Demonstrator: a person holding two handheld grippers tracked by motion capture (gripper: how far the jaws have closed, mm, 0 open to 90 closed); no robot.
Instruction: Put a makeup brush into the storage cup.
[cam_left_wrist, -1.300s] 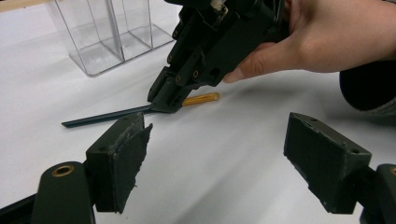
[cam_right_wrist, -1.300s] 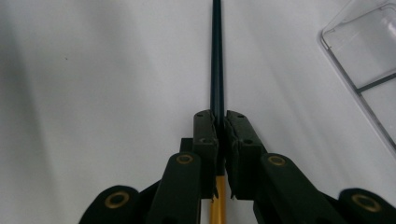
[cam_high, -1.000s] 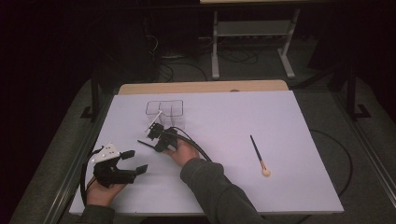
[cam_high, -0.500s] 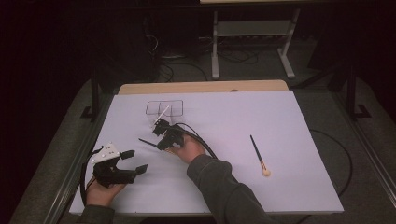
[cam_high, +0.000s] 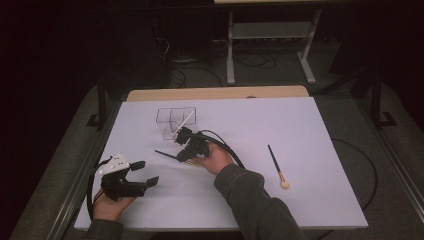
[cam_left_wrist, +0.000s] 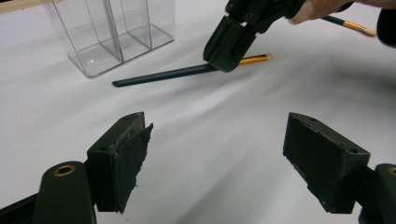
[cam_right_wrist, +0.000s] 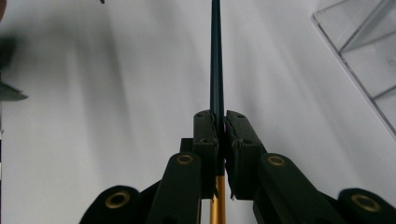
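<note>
My right gripper (cam_high: 187, 148) is shut on a dark green brush (cam_high: 164, 154) with a gold ferrule, just in front of a clear divided box (cam_high: 167, 116). In the right gripper view the jaws (cam_right_wrist: 222, 130) pinch the brush (cam_right_wrist: 216, 56), and its handle runs straight ahead low over the white sheet. The left gripper view shows that same gripper (cam_left_wrist: 238, 32) gripping the brush (cam_left_wrist: 163, 74) near the ferrule. My left gripper (cam_high: 134, 176) stands open at the near left, with nothing between its pads (cam_left_wrist: 122, 161).
A pale stick (cam_high: 185, 121) leans in the clear box (cam_left_wrist: 112, 32) (cam_right_wrist: 359, 51). A second brush (cam_high: 276, 165) lies on the white sheet at the right. A wooden strip (cam_high: 215, 93) edges the table's far side. Black cables trail from both grippers.
The right forearm has swung farther onto the table while its gripper stayed at the brush. The left gripper has not moved.
</note>
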